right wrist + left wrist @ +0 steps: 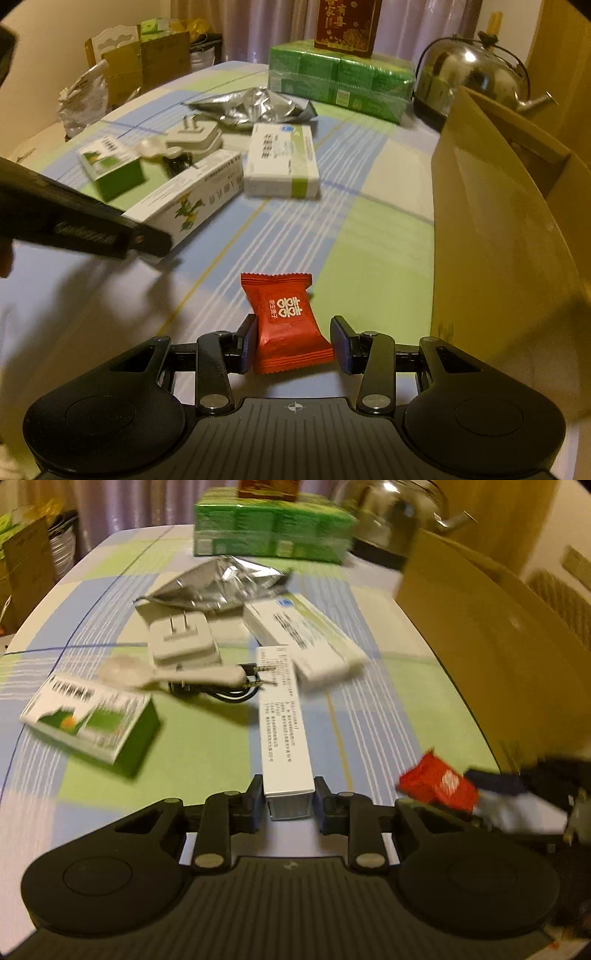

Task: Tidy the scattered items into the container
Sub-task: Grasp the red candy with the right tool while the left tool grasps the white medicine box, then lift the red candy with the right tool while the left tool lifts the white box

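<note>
Tablecloth (pixel 369 236): pale green and blue checks with fine white stripes. Candy packet (pixel 288 321): red with a white emblem. Long box (pixel 282 716): white, dark print. Small carton (pixel 92 720): white and green, black barcode. Flat box (pixel 280 162): white, green band. Charger (pixel 181 638): white. Foil bag (pixel 251 107): silver. Cardboard container (pixel 491 229): plain tan. Wrapped packs (pixel 340 79): bright green. Grippers: black, blue pads (pixel 345 349).

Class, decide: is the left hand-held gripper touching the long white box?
Touching. The left wrist view shows both fingers of the left hand-held gripper pressed flush against the sides of the long white box, no gap either side.
</note>
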Available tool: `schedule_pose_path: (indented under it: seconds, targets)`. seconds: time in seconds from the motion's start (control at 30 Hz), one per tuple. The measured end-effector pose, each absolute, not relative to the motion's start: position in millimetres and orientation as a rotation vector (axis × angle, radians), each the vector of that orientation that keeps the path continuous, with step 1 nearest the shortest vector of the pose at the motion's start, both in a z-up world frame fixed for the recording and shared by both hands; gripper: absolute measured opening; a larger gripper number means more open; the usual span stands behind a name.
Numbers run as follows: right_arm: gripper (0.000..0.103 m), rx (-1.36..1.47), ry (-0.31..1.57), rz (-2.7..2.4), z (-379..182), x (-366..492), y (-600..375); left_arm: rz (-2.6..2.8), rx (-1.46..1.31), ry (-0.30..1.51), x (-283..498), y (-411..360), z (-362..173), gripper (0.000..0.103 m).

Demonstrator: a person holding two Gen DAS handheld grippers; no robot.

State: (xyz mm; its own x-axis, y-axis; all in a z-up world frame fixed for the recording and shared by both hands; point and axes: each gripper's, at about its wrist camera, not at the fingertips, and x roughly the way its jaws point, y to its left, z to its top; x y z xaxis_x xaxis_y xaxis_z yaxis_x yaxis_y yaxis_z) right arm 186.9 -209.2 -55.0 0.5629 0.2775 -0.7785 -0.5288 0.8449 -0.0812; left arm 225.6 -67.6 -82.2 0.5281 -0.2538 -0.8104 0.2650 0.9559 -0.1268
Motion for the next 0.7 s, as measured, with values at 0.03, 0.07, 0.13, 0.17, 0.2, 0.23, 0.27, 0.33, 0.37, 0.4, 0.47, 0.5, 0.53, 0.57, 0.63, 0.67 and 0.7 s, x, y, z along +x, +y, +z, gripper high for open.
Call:
schedule_pose_path:
  seconds: [0.03, 0.07, 0.13, 0.17, 0.2, 0.23, 0.27, 0.33, 0.37, 0.4, 0.47, 0.5, 0.53, 0.57, 0.63, 0.67, 0.7]
  targets:
    - [0.039, -0.321, 0.854, 0.482, -54.1, 179.3, -211.5, -0.324, 0.035, 0.972, 214.2, -67.4, -80.7, 0.021]
    - [0.039, -0.316, 0.858, 0.48, -53.1, 170.7, -214.4, -0.337, 0.057, 0.977, 203.1, -67.0, -79.1, 0.021]
    - [0.04, -0.311, 0.864, 0.476, -51.5, 156.3, -218.8, -0.355, 0.088, 0.985, 183.3, -65.9, -76.4, 0.021]
    - [0.04, -0.312, 0.865, 0.474, -50.8, 150.0, -220.6, -0.363, 0.1, 0.988, 175.0, -66.0, -75.2, 0.021]
    - [0.04, -0.314, 0.868, 0.472, -50.6, 144.2, -222.3, -0.369, 0.114, 0.989, 167.6, -66.5, -74.2, 0.021]
    - [0.04, -0.312, 0.869, 0.47, -50.6, 139.8, -223.9, -0.372, 0.129, 0.989, 161.5, -67.0, -73.7, 0.021]
    - [0.04, -0.308, 0.871, 0.467, -50.8, 136.0, -225.3, -0.373, 0.139, 0.988, 157.0, -67.4, -73.6, 0.021]
    - [0.04, -0.306, 0.872, 0.465, -51.2, 131.5, -226.8, -0.381, 0.143, 0.988, 151.6, -67.7, -74.0, 0.022]
    - [0.04, -0.31, 0.87, 0.468, -51.3, 129.9, -226.8, -0.384, 0.147, 0.988, 150.1, -68.3, -74.1, 0.028]
    - [0.042, -0.317, 0.868, 0.47, -51.5, 128.7, -226.2, -0.384, 0.153, 0.987, 149.3, -69.0, -73.9, 0.032]
    - [0.045, -0.333, 0.856, 0.474, -51.4, 127.2, -225.3, -0.384, 0.159, 0.984, 149.5, -69.6, -72.9, 0.035]
    - [0.048, -0.34, 0.849, 0.48, -51.2, 126.9, -224.6, -0.382, 0.158, 0.984, 150.5, -69.8, -72.7, 0.035]
    - [0.05, -0.347, 0.845, 0.488, -51.4, 127.4, -223.8, -0.378, 0.16, 0.983, 151.9, -70.1, -72.8, 0.038]
    - [0.052, -0.361, 0.838, 0.494, -51.8, 128.0, -222.3, -0.375, 0.162, 0.983, 153.4, -70.4, -73.0, 0.039]
    - [0.054, -0.388, 0.824, 0.506, -53.3, 128.6, -219.6, -0.374, 0.161, 0.983, 156.7, -71.2, -73.9, 0.039]
    - [0.054, -0.394, 0.823, 0.514, -54.8, 129.6, -218.9, -0.372, 0.163, 0.982, 158.2, -71.8, -74.4, 0.039]
    - [0.054, -0.396, 0.827, 0.523, -56.5, 131.0, -218.1, -0.37, 0.165, 0.981, 159.6, -72.5, -75.0, 0.039]
